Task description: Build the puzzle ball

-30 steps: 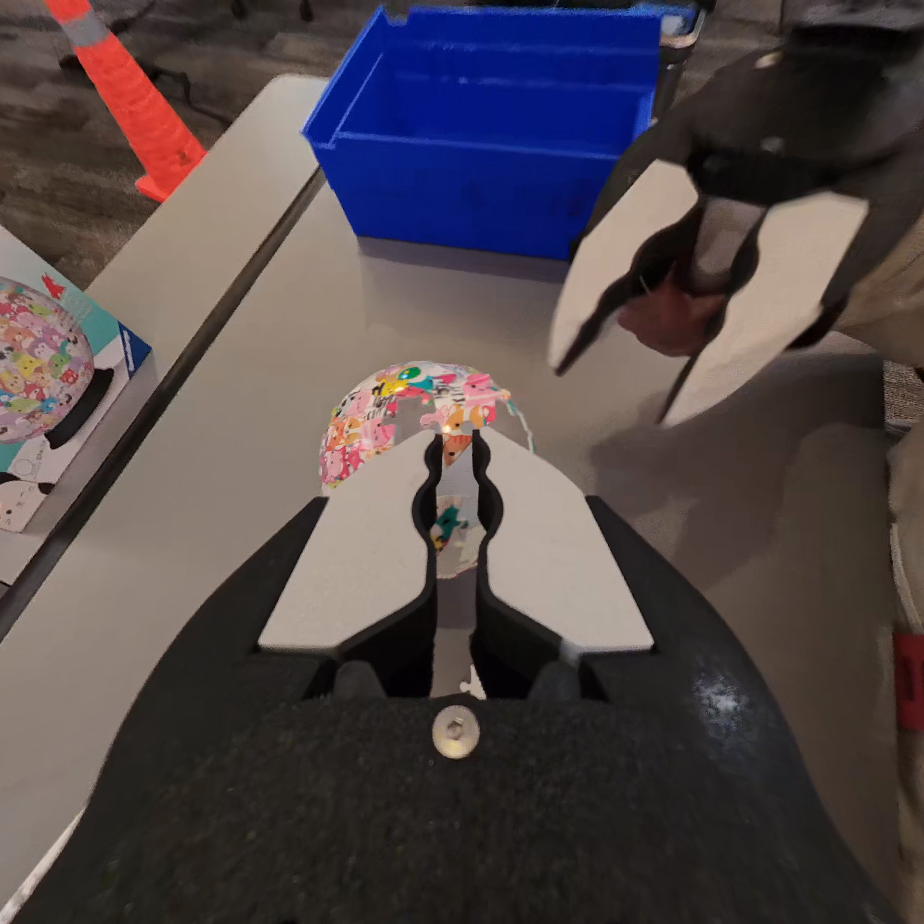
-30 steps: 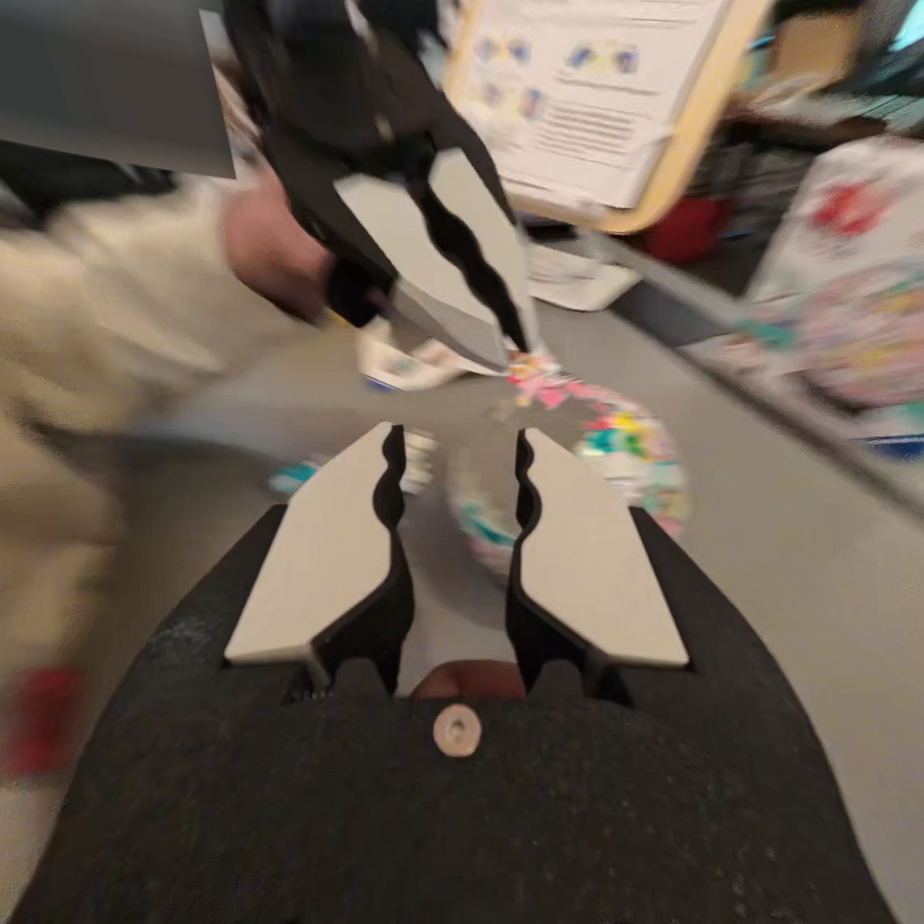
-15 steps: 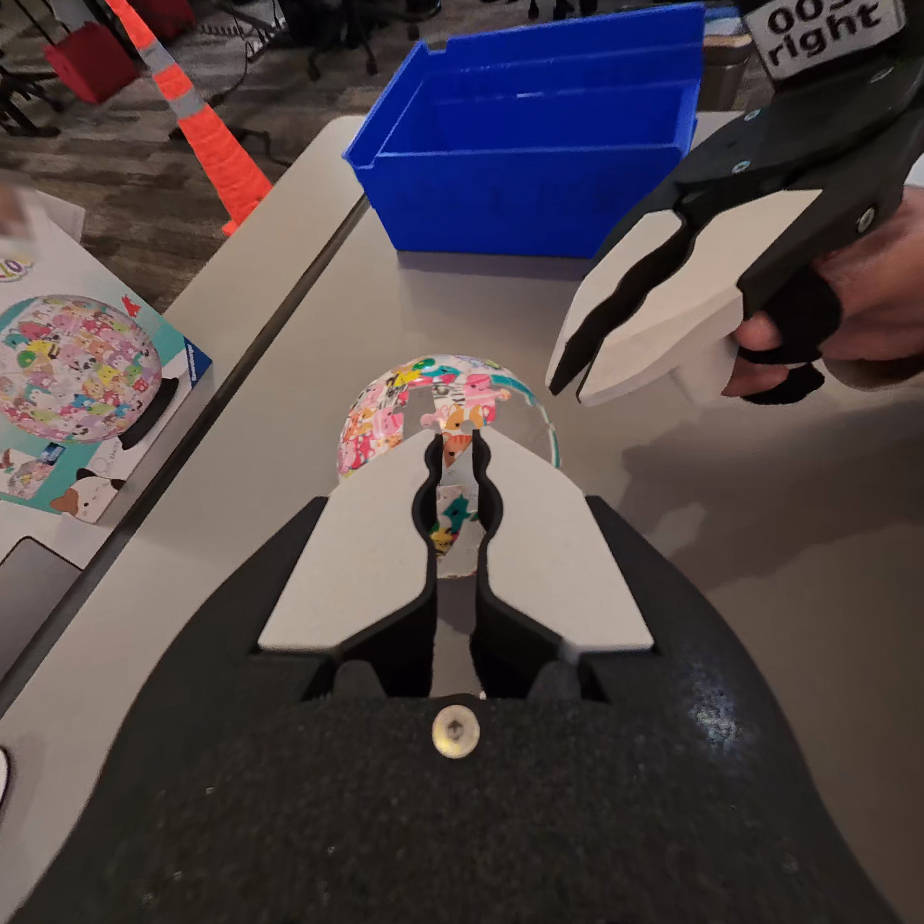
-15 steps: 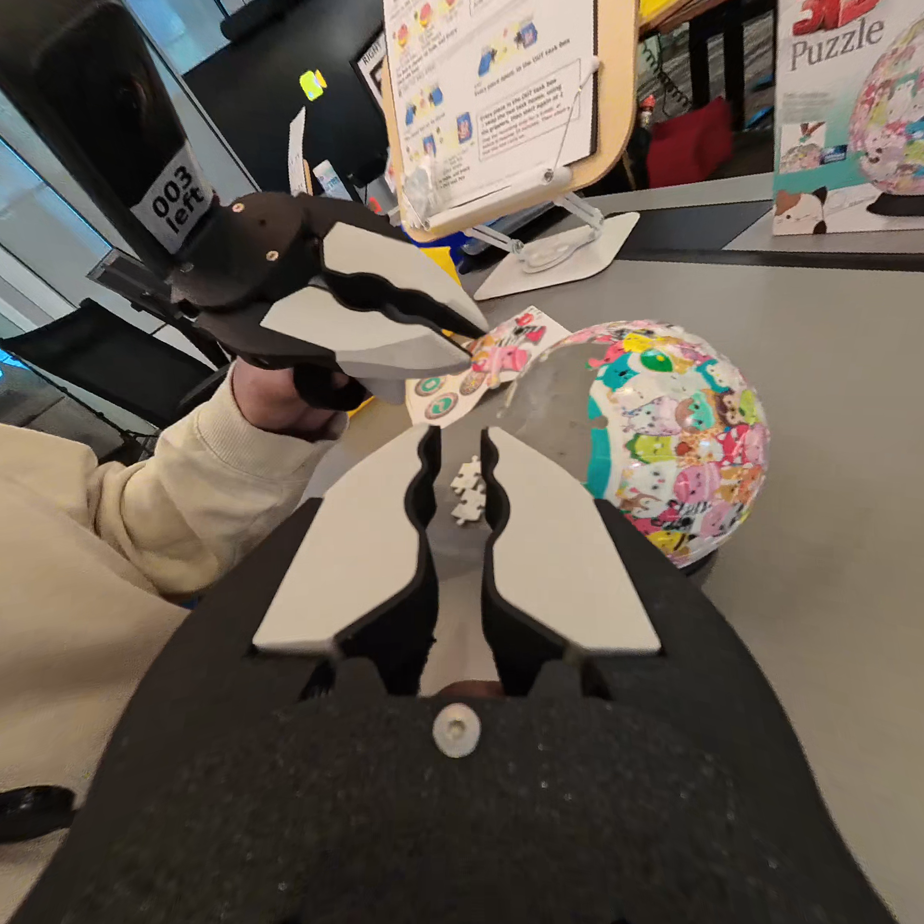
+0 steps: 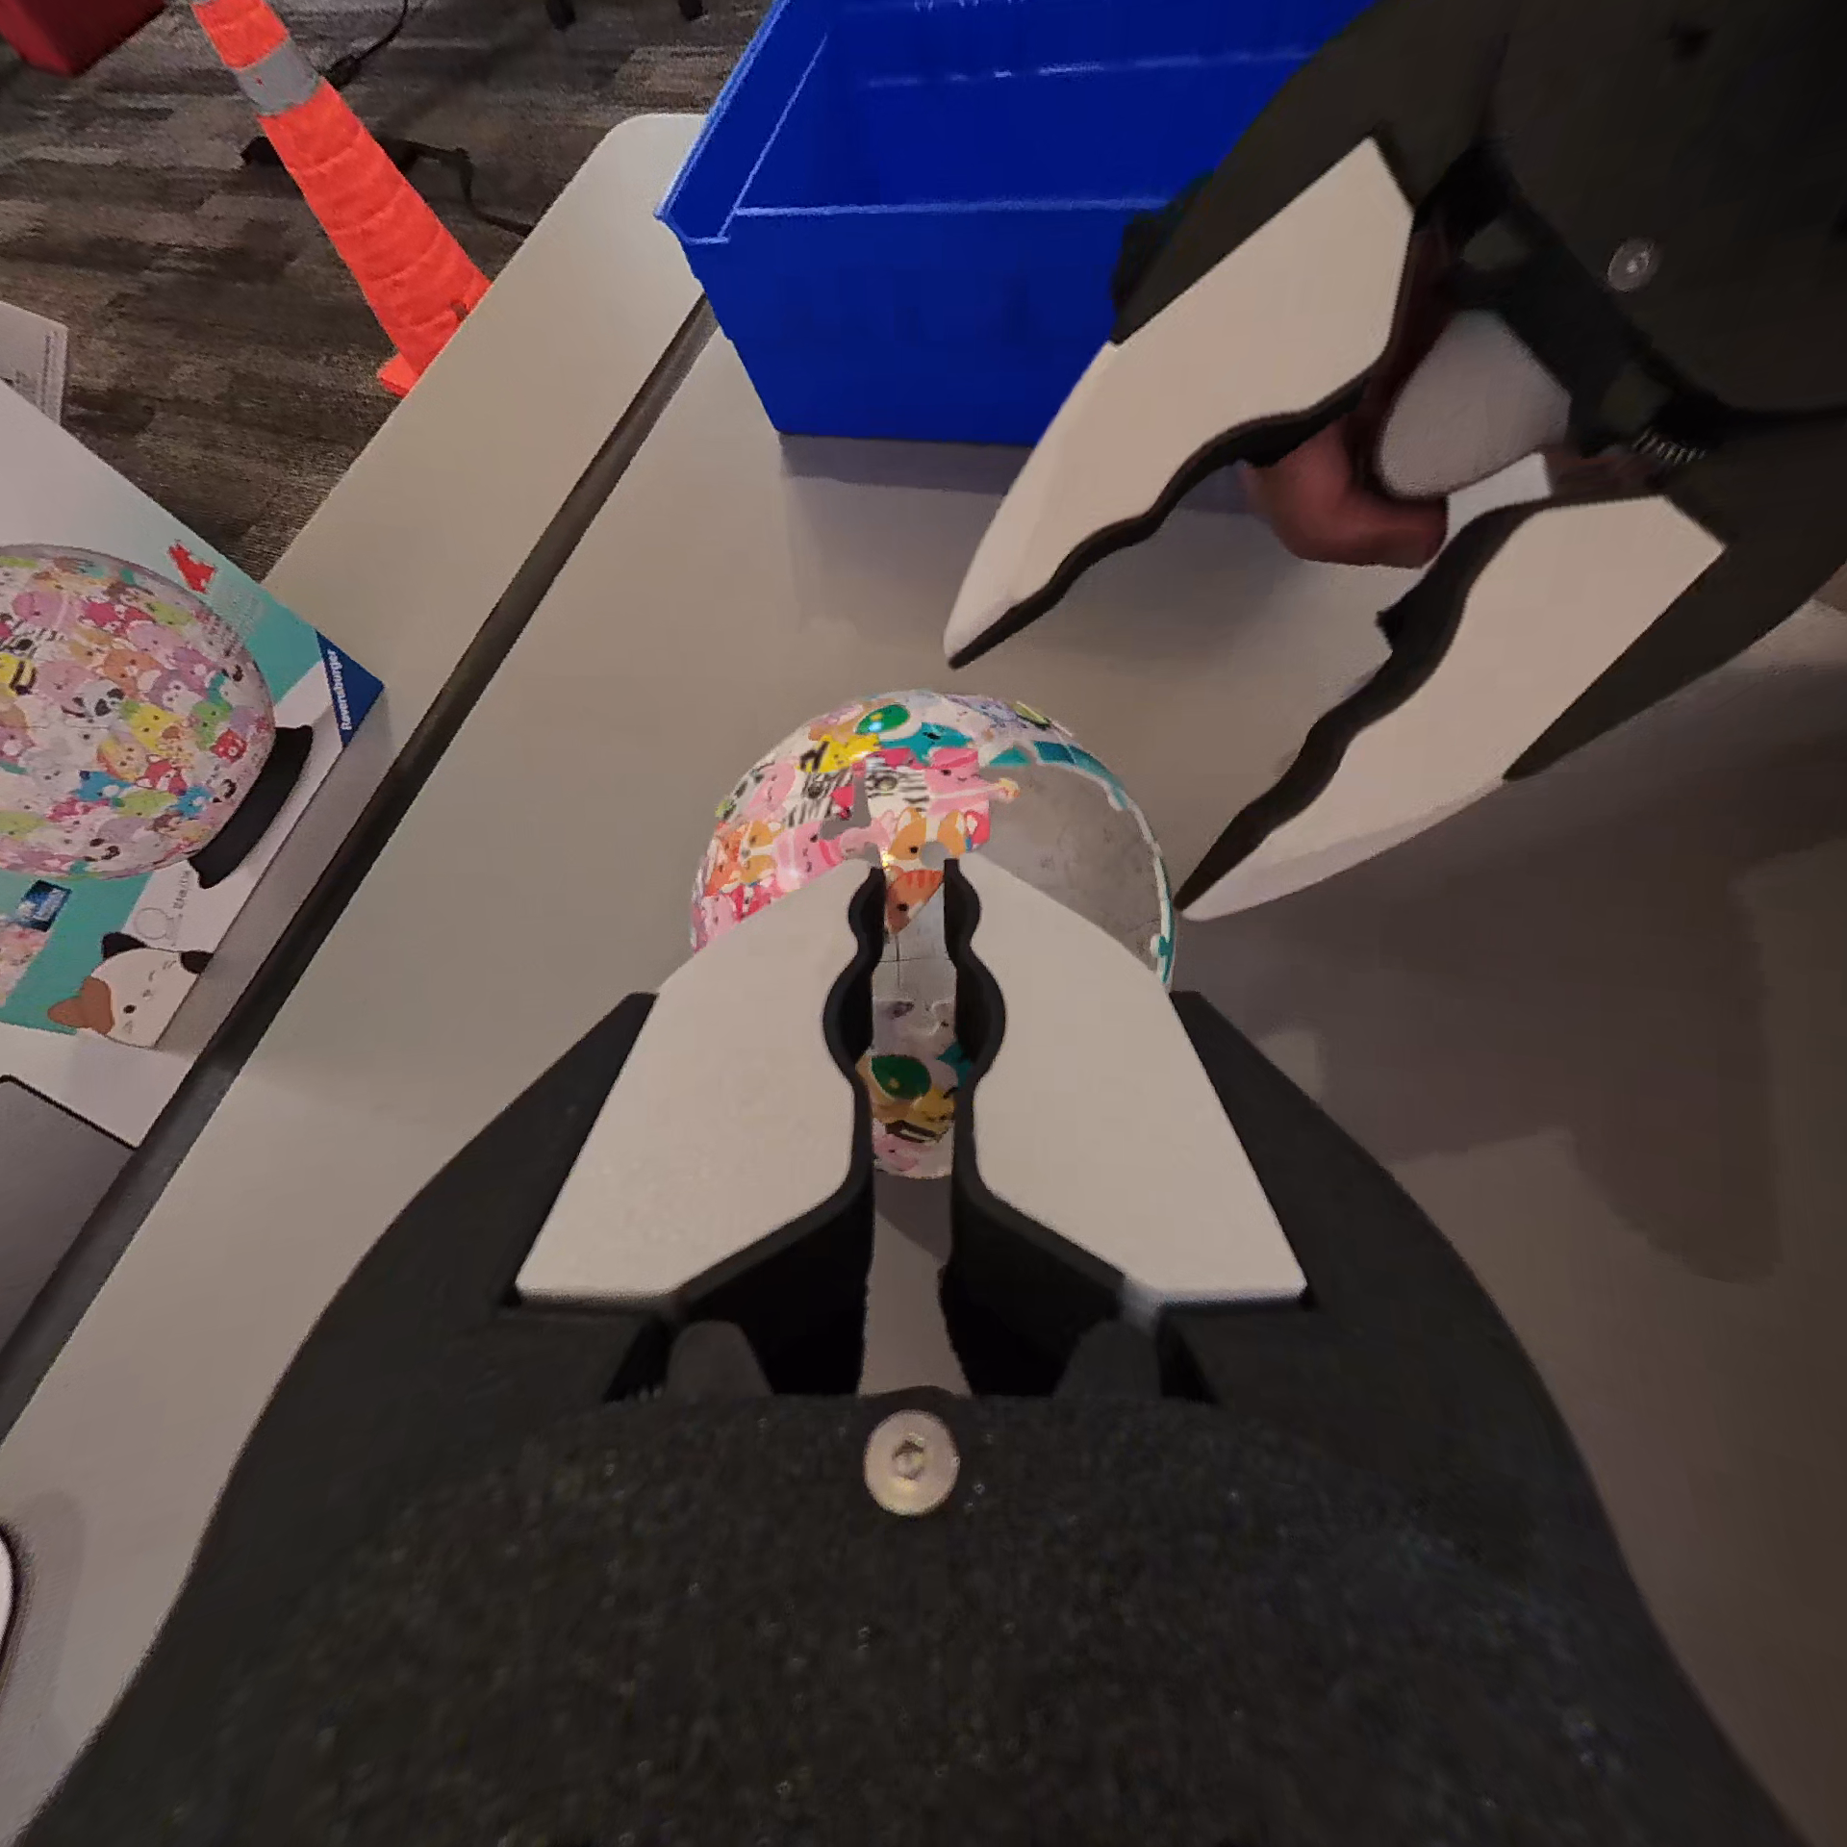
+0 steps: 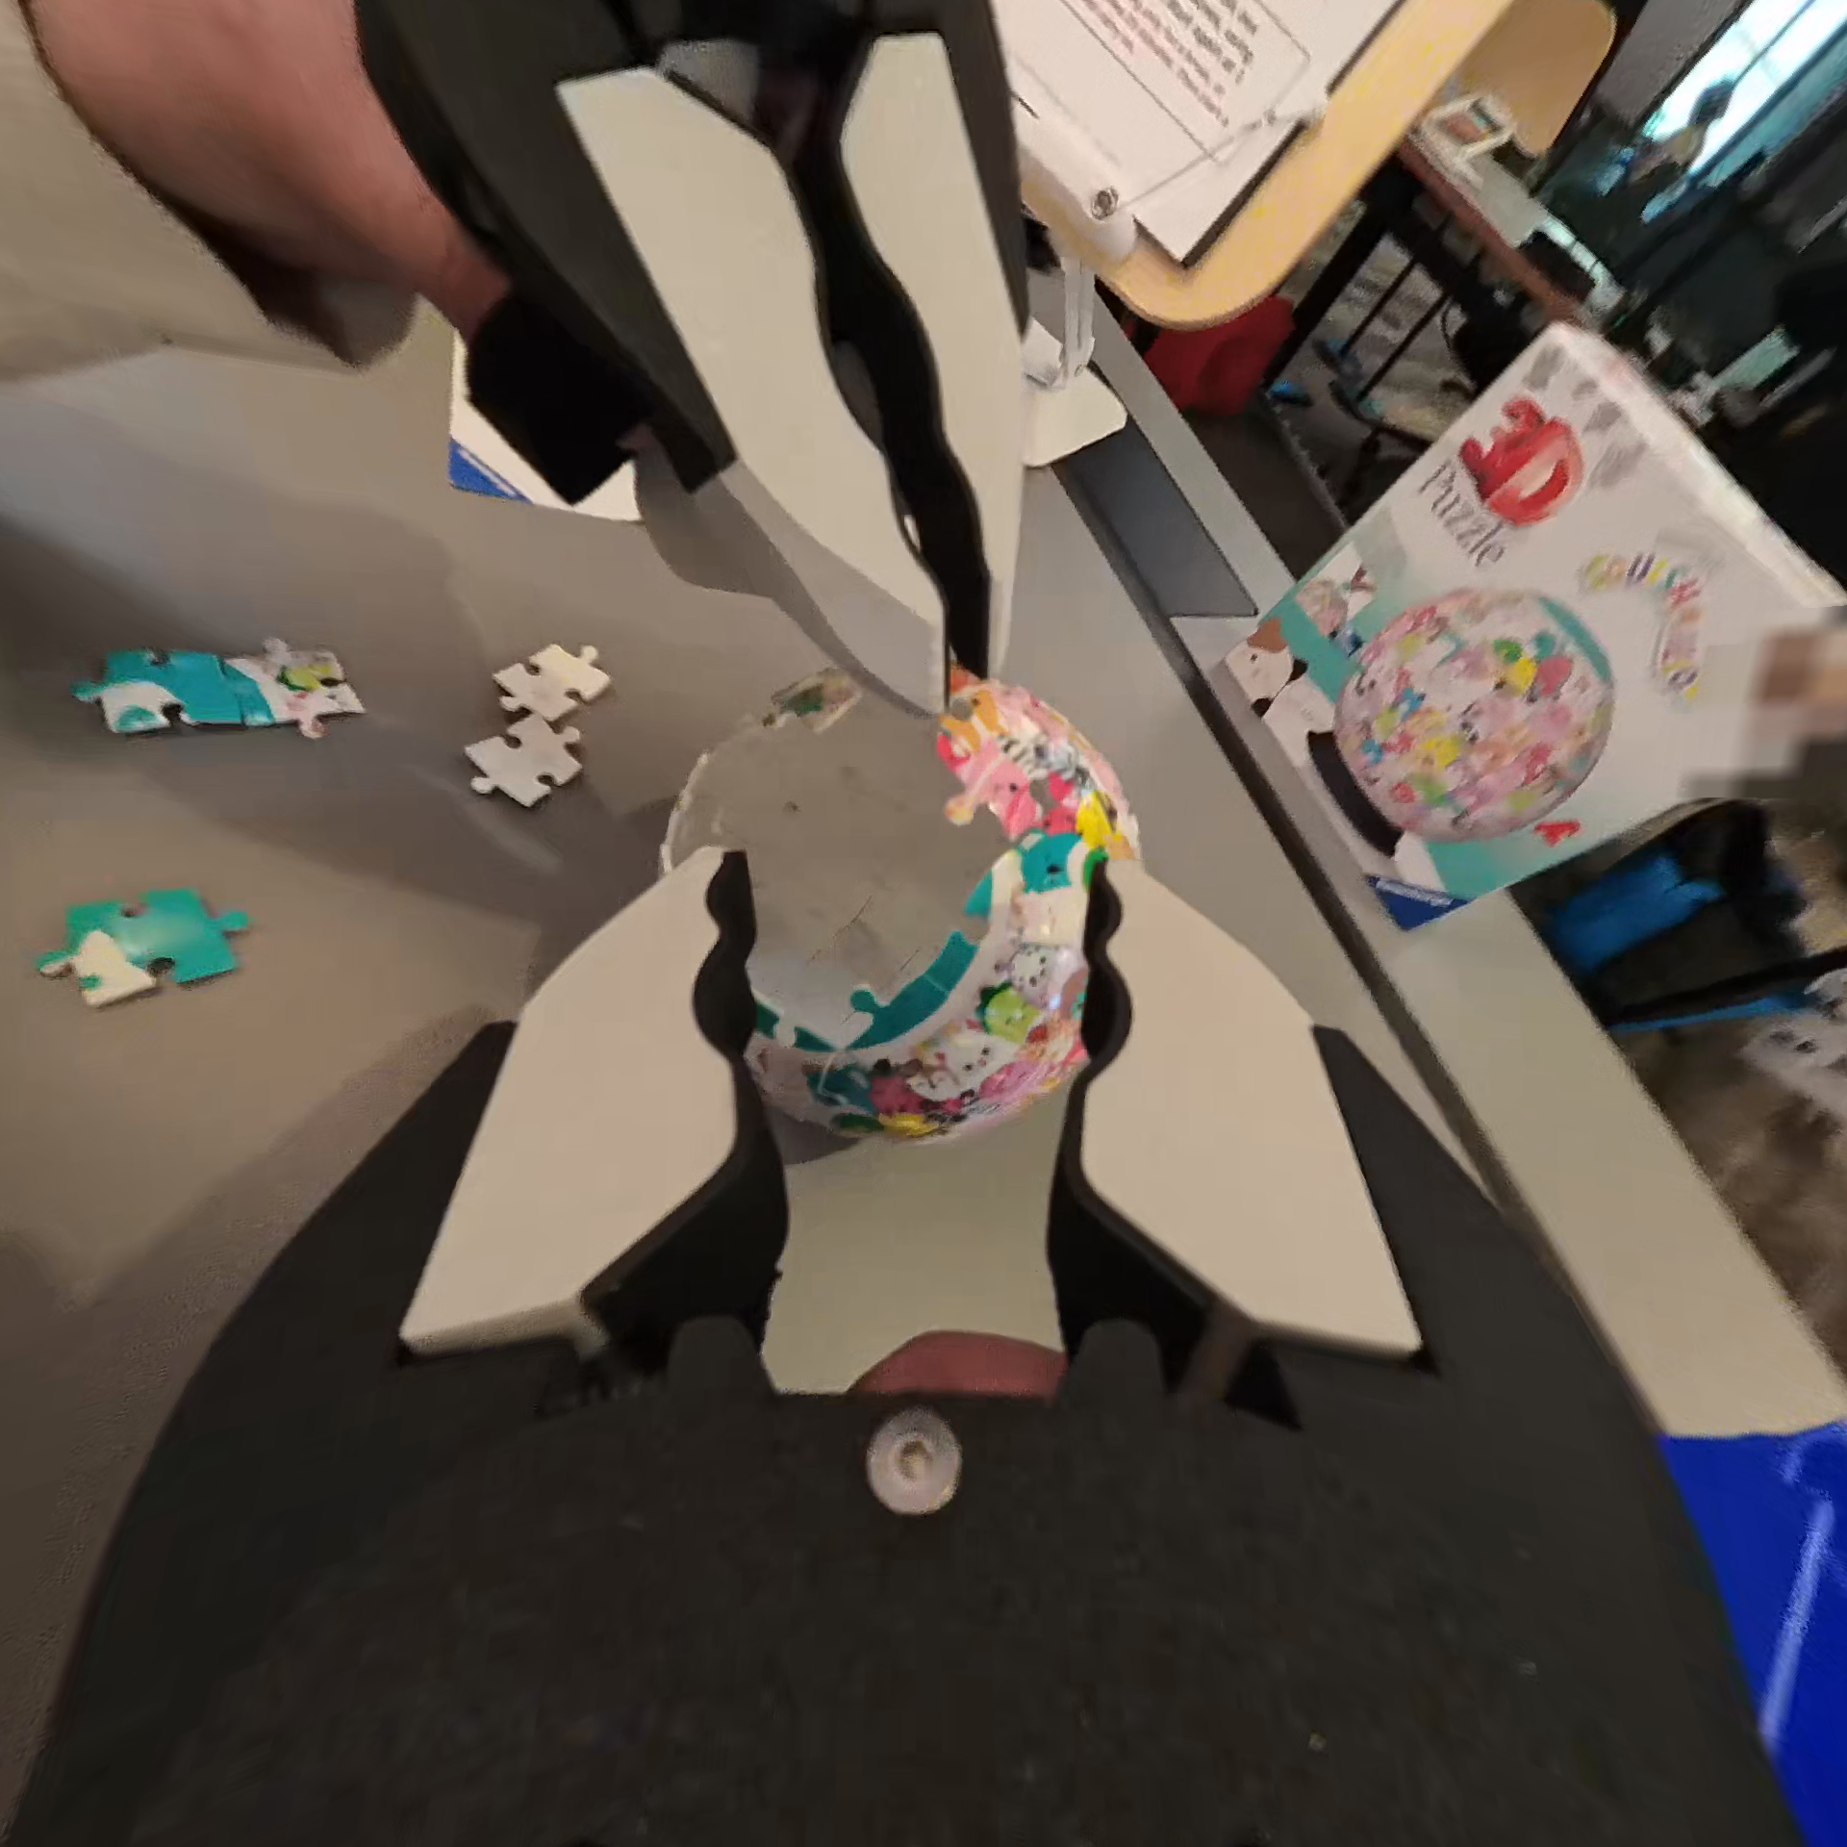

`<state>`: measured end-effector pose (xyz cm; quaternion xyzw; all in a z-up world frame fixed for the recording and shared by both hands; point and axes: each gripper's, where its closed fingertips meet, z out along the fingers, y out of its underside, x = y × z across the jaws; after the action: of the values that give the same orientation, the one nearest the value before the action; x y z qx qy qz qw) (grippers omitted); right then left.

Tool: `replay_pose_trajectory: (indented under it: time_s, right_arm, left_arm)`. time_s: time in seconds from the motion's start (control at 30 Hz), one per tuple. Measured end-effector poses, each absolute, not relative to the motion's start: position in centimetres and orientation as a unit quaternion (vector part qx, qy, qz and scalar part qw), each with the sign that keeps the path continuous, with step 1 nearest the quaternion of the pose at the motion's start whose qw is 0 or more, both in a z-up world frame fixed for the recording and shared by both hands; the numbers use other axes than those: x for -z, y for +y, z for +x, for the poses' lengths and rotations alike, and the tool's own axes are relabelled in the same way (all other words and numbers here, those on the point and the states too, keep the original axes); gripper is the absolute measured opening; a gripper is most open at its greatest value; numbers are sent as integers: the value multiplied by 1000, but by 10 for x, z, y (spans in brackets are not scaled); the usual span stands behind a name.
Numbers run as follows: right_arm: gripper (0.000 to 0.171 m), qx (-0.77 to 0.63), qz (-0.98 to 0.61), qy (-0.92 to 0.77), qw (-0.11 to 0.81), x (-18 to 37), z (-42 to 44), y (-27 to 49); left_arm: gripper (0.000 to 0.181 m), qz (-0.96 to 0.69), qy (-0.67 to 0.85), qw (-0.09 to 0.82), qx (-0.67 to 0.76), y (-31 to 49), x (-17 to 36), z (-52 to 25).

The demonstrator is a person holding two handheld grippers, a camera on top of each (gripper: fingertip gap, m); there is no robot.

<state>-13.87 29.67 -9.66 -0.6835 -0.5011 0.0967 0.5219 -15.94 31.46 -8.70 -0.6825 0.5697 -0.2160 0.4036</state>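
Observation:
The partly built puzzle ball (image 5: 850, 800) stands on the grey table, its colourful shell open on one side to a grey inside. My left gripper (image 5: 915, 885) is shut on the shell's upper edge, at an orange cat piece. In the right wrist view it (image 6: 954, 690) comes down onto the ball (image 6: 1039, 800) from above. My right gripper (image 6: 912, 865) is open, one finger on either side of the ball, and looks empty. In the left wrist view it (image 5: 1074, 780) hangs just right of the ball. Loose pieces (image 6: 530, 720) lie left of the ball.
A blue bin (image 5: 949, 250) stands at the back of the table. The puzzle's box (image 5: 130, 780) lies on a neighbouring table across a dark gap, also seen in the right wrist view (image 6: 1499, 680). Teal pieces (image 6: 150, 939), a paper stand (image 6: 1249, 150) and an orange cone (image 5: 350, 190) are around. The tips of both grippers are at nearly the same place.
My right gripper has opened wider and come in close, so its fingers now straddle the ball. My left gripper has kept its hold on the shell's edge.

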Motion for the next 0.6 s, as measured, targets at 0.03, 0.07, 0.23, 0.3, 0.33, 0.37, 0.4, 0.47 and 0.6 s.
replay_pose_trajectory:
  time_s: [0.03, 0.07, 0.23, 0.3, 0.33, 0.37, 0.4, 0.47, 0.6]
  right_arm:
    - [64, -88, -674, -511, 526, 95, -141, 298]
    - [64, -87, -666, -519, 529, 93, -145, 298]
    - [66, -79, -664, -532, 519, 95, -149, 304]
    - [66, -83, -664, -534, 517, 96, -150, 305]
    - [66, -84, -666, -533, 515, 97, -151, 306]
    - [66, -83, -668, -531, 514, 97, -151, 307]
    - [65, -84, -669, -532, 512, 98, -151, 307]
    - [65, -85, -669, -535, 509, 100, -153, 307]
    - [62, -86, -668, -540, 505, 100, -157, 306]
  left_arm:
    - [11, -683, 571, 401, 216, 315, 87, -159]
    - [11, -683, 573, 398, 215, 316, 88, -159]
    - [10, -682, 580, 385, 223, 316, 91, -159]
    - [11, -680, 583, 386, 222, 317, 91, -158]
    - [11, -678, 586, 385, 220, 317, 91, -159]
    - [11, -677, 589, 385, 218, 318, 92, -159]
    - [10, -675, 590, 385, 219, 318, 92, -160]
    - [11, -670, 594, 382, 228, 318, 92, -161]
    - [11, -660, 603, 380, 236, 319, 91, -163]
